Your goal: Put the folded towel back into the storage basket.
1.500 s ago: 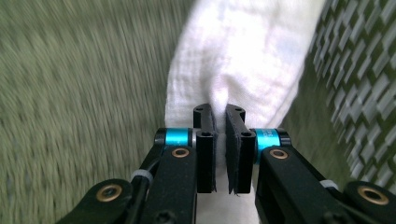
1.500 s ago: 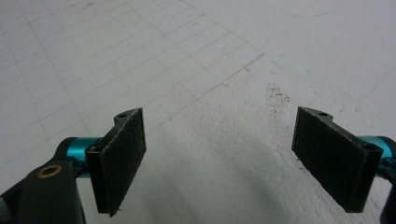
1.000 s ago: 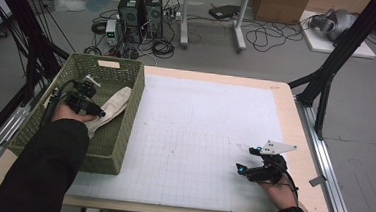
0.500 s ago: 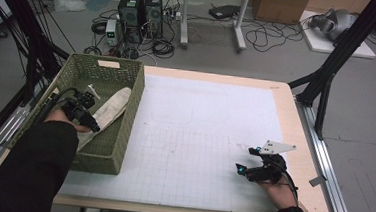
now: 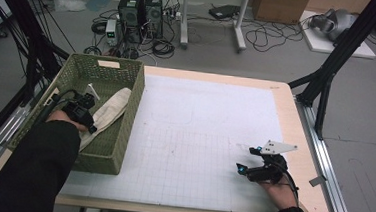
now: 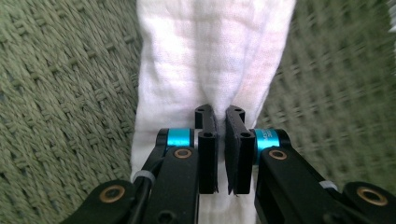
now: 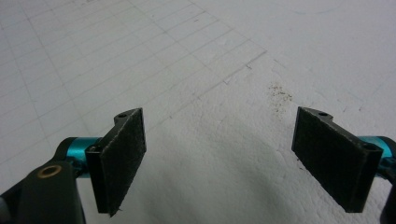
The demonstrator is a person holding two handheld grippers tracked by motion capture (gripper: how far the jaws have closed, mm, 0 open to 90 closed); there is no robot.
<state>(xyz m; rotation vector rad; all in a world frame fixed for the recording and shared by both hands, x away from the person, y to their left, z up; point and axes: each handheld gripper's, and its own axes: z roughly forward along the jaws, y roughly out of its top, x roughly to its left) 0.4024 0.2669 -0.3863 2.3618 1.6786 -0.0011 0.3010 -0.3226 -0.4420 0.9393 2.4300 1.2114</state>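
On a gridded white table mat (image 5: 199,137), the left gripper (image 6: 219,122) had just closed, pinching the folded white cloth (image 6: 210,60) inside a green woven basket (image 5: 115,146); that thin pinch could slip. The right gripper (image 7: 217,154) rested with jaws apart.

White cloth (image 5: 106,114), folded lengthwise (soft, creased), lying inside green woven basket (image 5: 127,84)

I'm working in a lab or test room. My tabletop (image 5: 214,138) is covered with a white gridded mat inside a black metal frame (image 5: 340,51). Beyond it, computer towers (image 5: 140,7) stand on the grey floor among tangled cables (image 5: 266,39) and cardboard boxes (image 5: 278,4).
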